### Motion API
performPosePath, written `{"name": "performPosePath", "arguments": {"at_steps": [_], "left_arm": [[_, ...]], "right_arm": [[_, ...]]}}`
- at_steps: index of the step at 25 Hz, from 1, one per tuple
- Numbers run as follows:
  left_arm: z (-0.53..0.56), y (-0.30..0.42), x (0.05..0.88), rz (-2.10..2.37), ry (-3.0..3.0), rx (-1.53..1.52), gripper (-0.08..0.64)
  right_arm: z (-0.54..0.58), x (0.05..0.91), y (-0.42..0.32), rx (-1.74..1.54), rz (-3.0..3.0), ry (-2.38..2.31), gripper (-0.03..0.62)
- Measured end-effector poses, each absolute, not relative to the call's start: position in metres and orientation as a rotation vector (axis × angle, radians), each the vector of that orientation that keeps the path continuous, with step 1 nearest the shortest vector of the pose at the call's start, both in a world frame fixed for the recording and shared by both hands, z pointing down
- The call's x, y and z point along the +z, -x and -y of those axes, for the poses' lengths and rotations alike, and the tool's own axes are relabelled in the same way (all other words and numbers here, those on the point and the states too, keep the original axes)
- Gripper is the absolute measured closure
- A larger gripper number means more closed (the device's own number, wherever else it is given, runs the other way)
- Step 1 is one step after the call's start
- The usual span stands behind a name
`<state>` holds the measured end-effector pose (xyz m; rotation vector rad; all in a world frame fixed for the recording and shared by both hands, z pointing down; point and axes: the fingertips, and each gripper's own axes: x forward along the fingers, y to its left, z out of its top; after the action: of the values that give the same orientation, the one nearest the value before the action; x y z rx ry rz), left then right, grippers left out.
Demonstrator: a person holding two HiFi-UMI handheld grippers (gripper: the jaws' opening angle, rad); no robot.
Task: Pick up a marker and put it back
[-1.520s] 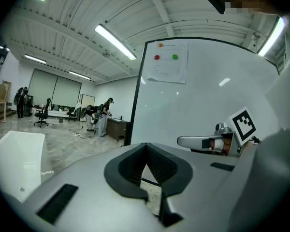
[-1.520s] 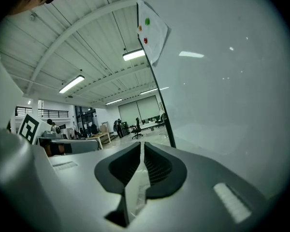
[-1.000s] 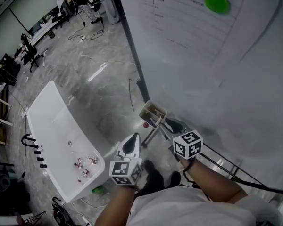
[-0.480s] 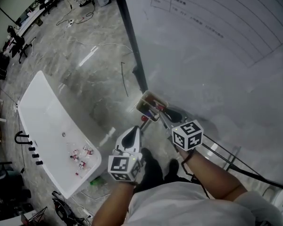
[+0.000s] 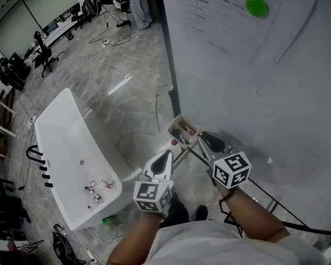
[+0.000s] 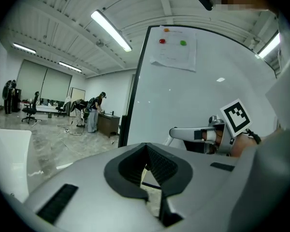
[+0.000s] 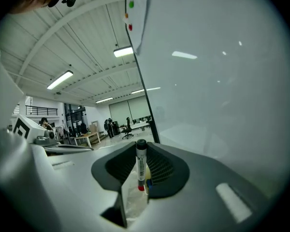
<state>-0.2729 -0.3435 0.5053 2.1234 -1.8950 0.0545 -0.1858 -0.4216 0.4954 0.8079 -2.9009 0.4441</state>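
Beside the whiteboard (image 5: 276, 81), the right gripper (image 7: 142, 149), jaws having just been closing, is pinching the marker (image 7: 141, 164) upright near the pen box (image 5: 183, 130), the left gripper (image 6: 146, 149) idling pressed together; pickup seems done, so returning is calling for careful realignment.

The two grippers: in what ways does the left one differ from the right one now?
The right gripper holds a marker upright between its jaws, which have just been closing; the left gripper holds nothing and its jaws are together. In the head view the right gripper is close to the whiteboard; the left gripper is farther from it. Both carry a cube with square markers.
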Motion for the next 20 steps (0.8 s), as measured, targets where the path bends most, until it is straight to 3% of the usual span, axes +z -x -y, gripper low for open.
{"name": "performPosePath", "arguments": {"at_steps": [8,20], "left_arm": [[0.318,0.243,0.418,2.02,-2.194,-0.034,0.555],[0.302,0.222,0.375,2.052,-2.253,-0.051,0.555]], "right_arm": [[0.379,0.382,0.144,0.211,3.07,-0.767,0.525],[0.353,0.335,0.122,0.105,3.138,-0.809,0.525]]}}
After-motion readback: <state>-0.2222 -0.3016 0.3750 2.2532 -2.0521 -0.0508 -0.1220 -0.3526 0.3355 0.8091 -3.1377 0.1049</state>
